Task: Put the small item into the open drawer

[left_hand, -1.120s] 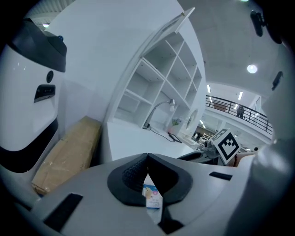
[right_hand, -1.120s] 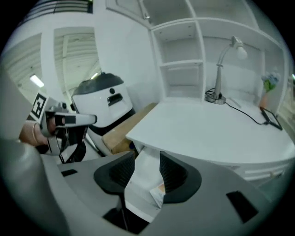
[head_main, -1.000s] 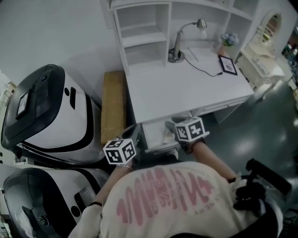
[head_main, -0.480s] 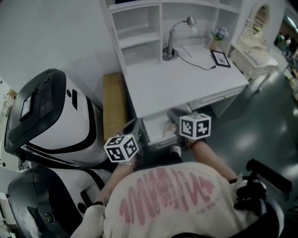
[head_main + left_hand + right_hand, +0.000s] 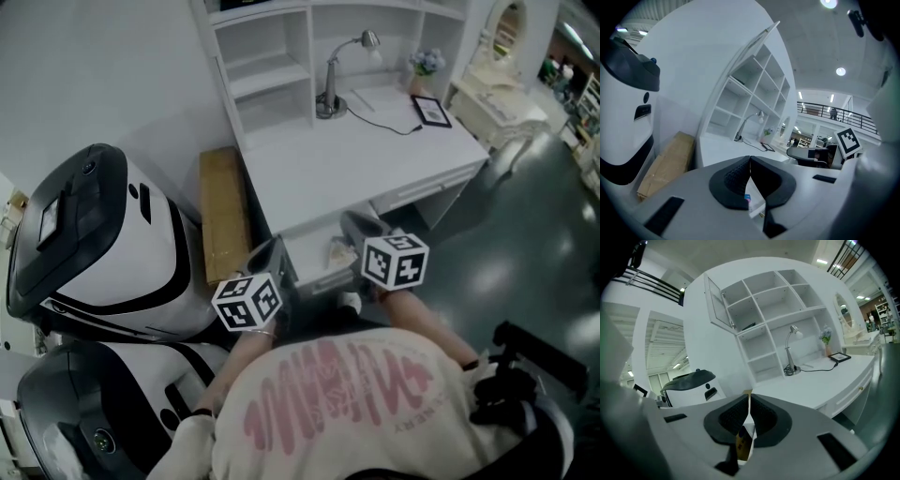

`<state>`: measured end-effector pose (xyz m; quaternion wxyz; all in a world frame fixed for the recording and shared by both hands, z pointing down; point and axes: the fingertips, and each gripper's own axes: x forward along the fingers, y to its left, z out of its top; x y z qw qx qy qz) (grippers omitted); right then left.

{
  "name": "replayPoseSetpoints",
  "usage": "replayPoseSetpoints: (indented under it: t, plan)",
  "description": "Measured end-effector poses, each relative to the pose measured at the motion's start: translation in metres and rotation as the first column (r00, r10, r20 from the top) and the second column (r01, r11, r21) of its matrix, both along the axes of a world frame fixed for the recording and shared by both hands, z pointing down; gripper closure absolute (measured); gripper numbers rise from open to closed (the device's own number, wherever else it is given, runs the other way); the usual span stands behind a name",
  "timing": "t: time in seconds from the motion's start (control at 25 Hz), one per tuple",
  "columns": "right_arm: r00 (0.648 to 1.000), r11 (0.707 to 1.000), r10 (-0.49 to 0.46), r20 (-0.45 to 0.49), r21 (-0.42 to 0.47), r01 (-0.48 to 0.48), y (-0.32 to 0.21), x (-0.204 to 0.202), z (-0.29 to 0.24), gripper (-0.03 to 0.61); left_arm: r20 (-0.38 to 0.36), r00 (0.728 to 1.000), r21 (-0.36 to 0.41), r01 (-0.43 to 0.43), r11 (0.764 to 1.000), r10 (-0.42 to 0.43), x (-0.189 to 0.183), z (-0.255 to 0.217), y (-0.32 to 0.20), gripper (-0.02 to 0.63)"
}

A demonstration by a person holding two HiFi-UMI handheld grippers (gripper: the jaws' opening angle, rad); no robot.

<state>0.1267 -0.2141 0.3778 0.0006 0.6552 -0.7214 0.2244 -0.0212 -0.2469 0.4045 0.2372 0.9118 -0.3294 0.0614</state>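
Above the drawer [image 5: 311, 255], right gripper [image 5: 749, 401] has just been closing on nothing — left gripper [image 5: 750, 160] pinched together too; lift straight clear.

In the head view both arms reach forward from the bottom of the frame. The left forearm [image 5: 234, 361] runs up toward 12 o'clock to the left marker cube [image 5: 247, 302], and the left gripper [image 5: 750, 160] points on toward 1 o'clock. The right wrist [image 5: 401, 298] sits under the right marker cube [image 5: 395, 261], at about 2 o'clock from the left cube, and the right gripper [image 5: 749, 398] points toward 11 o'clock. The left jaws meet at the tips. The right jaws have just been closing, and their pads now touch with nothing pinched between them.
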Motion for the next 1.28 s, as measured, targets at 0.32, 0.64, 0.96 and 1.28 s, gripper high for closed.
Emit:
replayPoseSetpoints:
  t: [0.32, 0.64, 0.96, 1.28]
  plan:
    - [0.999, 0.999, 0.036, -0.009, -0.022, -0.036, 0.017, 0.006, 0.01, 0.559, -0.002, 1.0, 0.0, -0.017, 1.0, 0.017, 0.006, 0.004, 0.013, 0.583]
    - [0.998, 0.997, 0.057, 0.002, -0.048, -0.057, 0.027, 0.012, 0.02, 0.561, 0.003, 1.0, -0.013, -0.018, 1.0, 0.018, 0.006, 0.009, 0.018, 0.583]
    - [0.998, 0.994, 0.058, -0.011, -0.088, -0.059, 0.031, 0.017, 0.033, 0.561, 0.017, 1.0, -0.041, -0.011, 0.999, 0.011, 0.005, 0.024, 0.018, 0.583]
    - [0.998, 0.993, 0.059, -0.004, -0.101, -0.059, 0.035, 0.02, 0.038, 0.561, 0.032, 0.999, -0.027, -0.016, 1.0, 0.016, 0.008, 0.025, 0.019, 0.583]
